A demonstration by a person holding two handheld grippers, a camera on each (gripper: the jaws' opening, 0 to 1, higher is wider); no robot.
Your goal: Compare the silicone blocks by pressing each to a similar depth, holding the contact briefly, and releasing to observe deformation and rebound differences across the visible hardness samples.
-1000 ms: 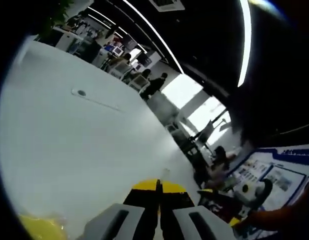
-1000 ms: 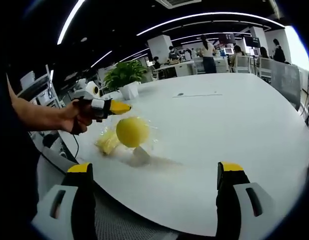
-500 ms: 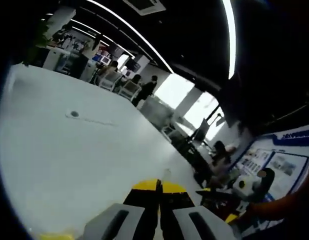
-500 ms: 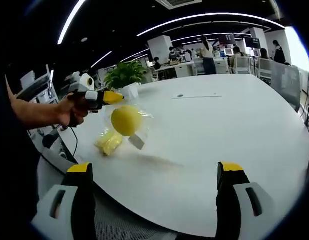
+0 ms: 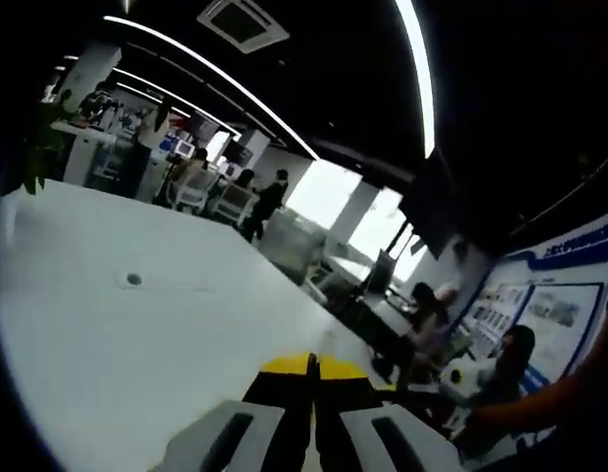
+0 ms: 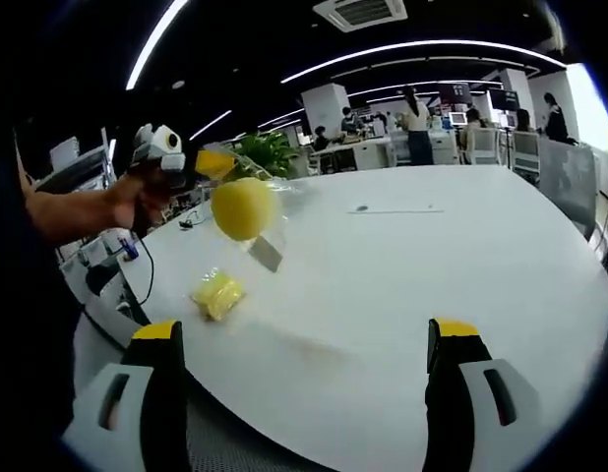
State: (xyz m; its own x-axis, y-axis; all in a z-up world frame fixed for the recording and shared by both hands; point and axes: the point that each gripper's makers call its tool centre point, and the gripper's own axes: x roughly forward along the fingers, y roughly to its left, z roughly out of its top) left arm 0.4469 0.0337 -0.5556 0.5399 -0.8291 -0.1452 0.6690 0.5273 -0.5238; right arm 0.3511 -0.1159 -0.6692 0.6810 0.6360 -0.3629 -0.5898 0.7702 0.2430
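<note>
Lifted higher than a second ago, the left gripper (image 6: 217,163) holds a clear bag (image 6: 257,221) with a yellow ball (image 6: 241,208) above the white table (image 6: 422,265), jaws pinched together. Another yellow piece (image 6: 217,294) lies below. Right gripper (image 6: 304,369) stands wide, holding nothing.

Yellow ball (image 6: 241,207) aloft, block (image 6: 217,293) on table.
</note>
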